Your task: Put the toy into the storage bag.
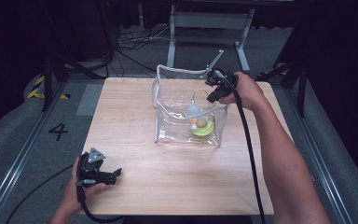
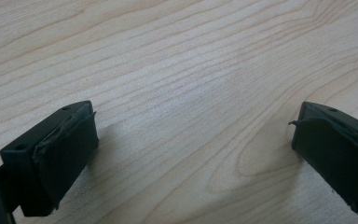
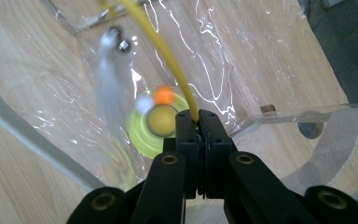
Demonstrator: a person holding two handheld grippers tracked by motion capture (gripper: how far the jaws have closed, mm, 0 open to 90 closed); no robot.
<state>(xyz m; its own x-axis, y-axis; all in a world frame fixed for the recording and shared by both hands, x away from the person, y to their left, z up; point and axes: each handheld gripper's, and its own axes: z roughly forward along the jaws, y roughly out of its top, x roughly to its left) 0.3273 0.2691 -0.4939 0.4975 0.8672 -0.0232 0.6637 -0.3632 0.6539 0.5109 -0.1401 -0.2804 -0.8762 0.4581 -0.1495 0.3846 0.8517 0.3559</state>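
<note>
A thin yellow cord (image 3: 168, 51) is clamped by the right gripper (image 3: 198, 122) over the clear plastic bag (image 1: 168, 93), so its toy hangs inside; the left gripper (image 2: 193, 140) is rested aside, jaws apart.

Wooden table (image 1: 135, 140) — grey floor (image 1: 18, 135) marked "4" (image 1: 58, 131).
</note>
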